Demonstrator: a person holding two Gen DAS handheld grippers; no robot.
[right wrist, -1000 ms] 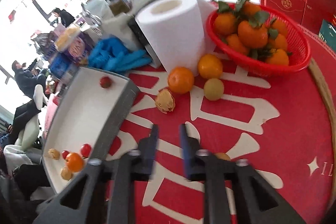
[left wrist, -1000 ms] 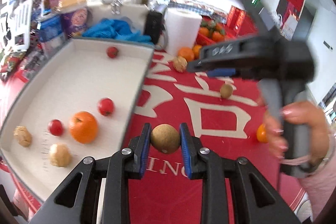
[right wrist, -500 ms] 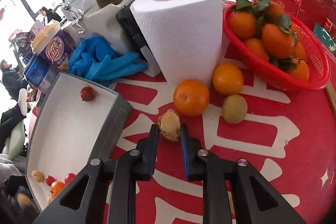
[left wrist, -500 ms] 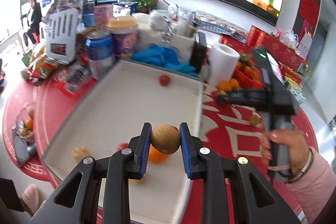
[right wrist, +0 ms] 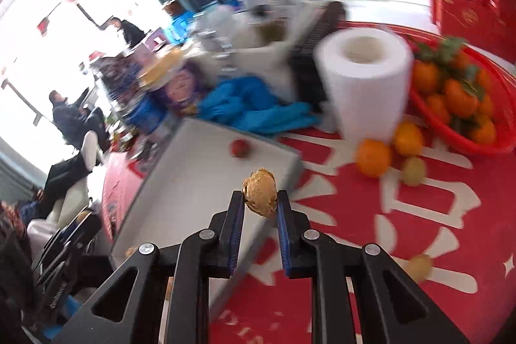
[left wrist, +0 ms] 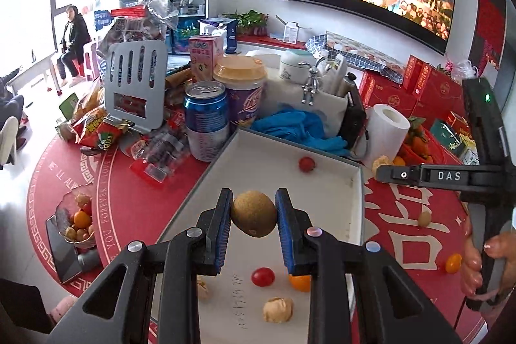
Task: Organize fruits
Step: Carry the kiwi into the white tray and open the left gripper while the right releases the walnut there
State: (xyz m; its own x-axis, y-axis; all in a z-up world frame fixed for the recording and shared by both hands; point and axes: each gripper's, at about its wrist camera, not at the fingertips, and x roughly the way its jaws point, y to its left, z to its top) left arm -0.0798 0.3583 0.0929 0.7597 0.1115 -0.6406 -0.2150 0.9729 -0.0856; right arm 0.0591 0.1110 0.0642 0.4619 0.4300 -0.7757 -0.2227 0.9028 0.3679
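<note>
Bench [left wrist: 138, 202]: covered in red cloth with white characters; its rounded rim shows at the left of the left wrist view, floor beyond.

White tray [left wrist: 325, 182]: grey-walled and shallow, its far wall and right wall in view. Most of its floor is bare. Inside it, counted in the left view: two cherry tomatoes [left wrist: 262, 276], one at the far wall and one near; one small orange [left wrist: 300, 282], partly hidden behind the tool; two pale walnut-like pieces [left wrist: 278, 309].

Behind the far wall: one paper roll [right wrist: 364, 79], blue gloves [left wrist: 296, 128], one blue can [left wrist: 206, 121], one purple cup, snack packets. One red basket [right wrist: 464, 131] of leafy tangerines stands right of the roll.

Loose on the cloth in the right view: two oranges [right wrist: 374, 157] at the roll's foot, one greenish fruit [right wrist: 413, 170] beside them, and one more, blurred, near the right tool.

Left tool [left wrist: 254, 218]: jaws closed on one brown kiwi-like fruit [left wrist: 254, 216], held above the tray's middle.

Right tool [right wrist: 260, 203]: jaws closed on one tan walnut-like piece [right wrist: 260, 195], pinched at its lower part and held above the tray's right wall. The view is motion-blurred. A hand [left wrist: 483, 266] grips its handle at the right of the left view.
</note>
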